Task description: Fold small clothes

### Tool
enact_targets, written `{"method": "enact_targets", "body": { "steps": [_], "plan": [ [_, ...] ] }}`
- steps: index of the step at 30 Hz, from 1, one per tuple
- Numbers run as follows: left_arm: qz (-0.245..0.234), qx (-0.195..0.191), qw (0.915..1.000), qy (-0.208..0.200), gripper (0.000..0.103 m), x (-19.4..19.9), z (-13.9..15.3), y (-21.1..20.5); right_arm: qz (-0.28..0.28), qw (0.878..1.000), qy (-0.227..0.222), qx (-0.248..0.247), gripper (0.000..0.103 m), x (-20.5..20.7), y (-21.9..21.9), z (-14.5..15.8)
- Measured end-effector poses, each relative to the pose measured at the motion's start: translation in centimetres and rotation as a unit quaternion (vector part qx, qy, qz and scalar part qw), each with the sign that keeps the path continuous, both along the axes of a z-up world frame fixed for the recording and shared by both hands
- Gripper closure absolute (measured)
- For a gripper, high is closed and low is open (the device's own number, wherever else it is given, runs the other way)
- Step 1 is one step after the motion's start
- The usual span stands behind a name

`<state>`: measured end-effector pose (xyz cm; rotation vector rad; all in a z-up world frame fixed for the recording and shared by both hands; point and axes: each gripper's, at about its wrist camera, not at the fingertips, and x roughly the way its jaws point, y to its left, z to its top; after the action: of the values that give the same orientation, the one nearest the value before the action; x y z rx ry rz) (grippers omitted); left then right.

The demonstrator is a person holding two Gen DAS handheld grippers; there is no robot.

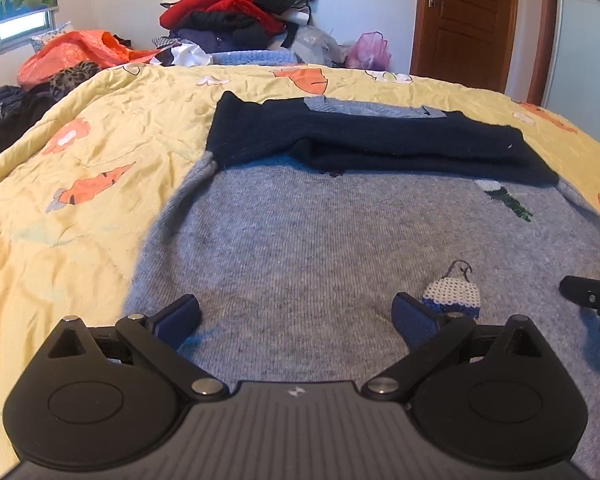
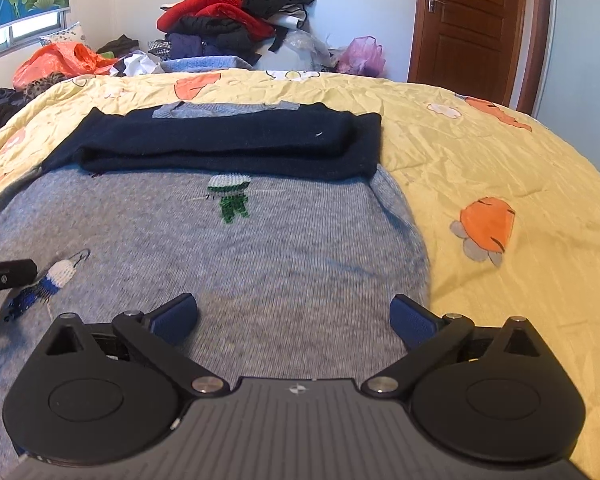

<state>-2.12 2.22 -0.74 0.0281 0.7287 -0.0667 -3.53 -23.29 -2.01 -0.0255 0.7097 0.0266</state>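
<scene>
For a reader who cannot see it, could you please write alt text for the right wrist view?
The right gripper, jaws open and empty, hovers over a grey sweater spread on a yellow quilt, its dark navy sleeves folded across the top. A pile of clothes sits behind the bed.

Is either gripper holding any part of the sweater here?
No. The left gripper and right gripper are both open over the grey sweater, with nothing between their fingers.
</scene>
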Motion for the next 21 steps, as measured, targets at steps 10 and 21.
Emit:
{"method": "enact_targets", "body": {
  "steps": [10, 21],
  "plan": [
    [0.001, 0.008, 0.9999, 0.007, 0.0, -0.1, 0.2, -0.1, 0.005, 1.0, 0.004, -0.003, 0.0, -3.5, 0.2, 0.1],
    [0.002, -0.003, 1.0, 0.0, 0.0, -5.4, 0.0, 0.3, 0.014, 1.0, -0.006, -0.001, 0.0, -6.2, 0.1, 0.0]
  ]
}}
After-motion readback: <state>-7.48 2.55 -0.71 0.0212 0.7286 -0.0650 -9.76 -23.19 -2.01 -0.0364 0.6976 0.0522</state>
